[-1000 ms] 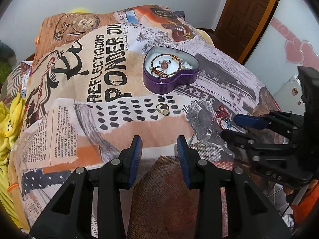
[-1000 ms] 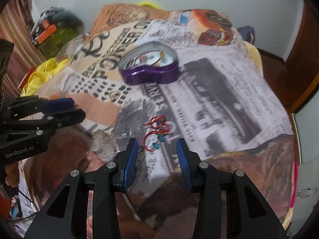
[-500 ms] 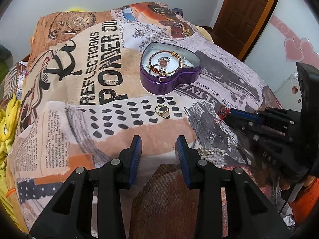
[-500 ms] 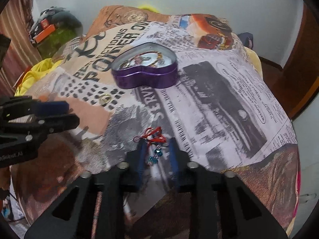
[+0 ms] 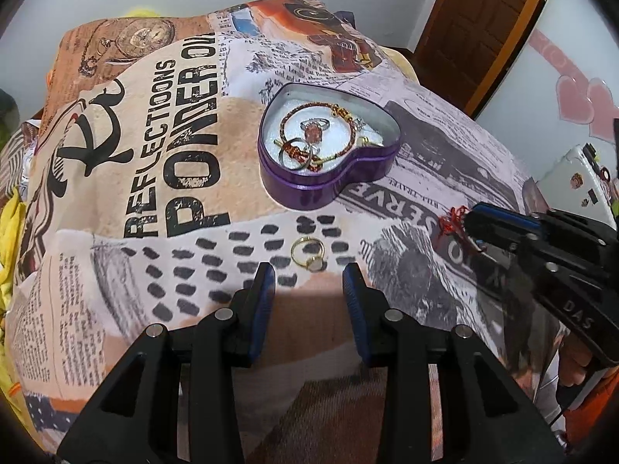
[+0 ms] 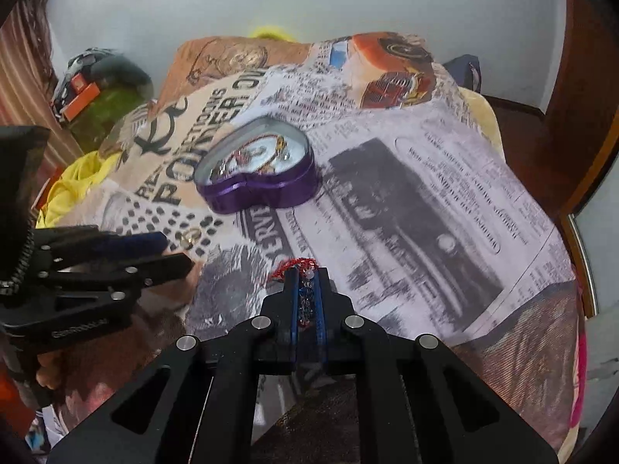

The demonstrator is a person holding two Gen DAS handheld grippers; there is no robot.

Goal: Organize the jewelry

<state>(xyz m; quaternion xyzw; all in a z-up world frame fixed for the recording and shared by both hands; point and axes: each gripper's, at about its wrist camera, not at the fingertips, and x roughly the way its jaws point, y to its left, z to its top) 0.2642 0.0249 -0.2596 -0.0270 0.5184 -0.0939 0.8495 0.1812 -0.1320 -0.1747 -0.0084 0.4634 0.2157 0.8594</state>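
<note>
The printed bedspread [image 5: 162, 201] is giving a soft, yielding bed under everything, so anything pressed into it is likely sinking a little. The purple heart tin [image 5: 329, 181] is sitting open on it, rigid and light by the look of it, already holding a bracelet and rings. The right gripper [image 6: 307, 290] is now clenching its fingers on the red cord bracelet [image 6: 296, 265], a limp, feather-light piece that is probably dangling and snagging easily, best pinched at the bunched cord; a second ago those fingers were standing apart over it on the cloth. The left gripper [image 5: 308, 276] is hanging part-open and empty just short of the gold ring [image 5: 308, 253], which is small, hard and slippery, best taken across its band; earlier it was farther off.
</note>
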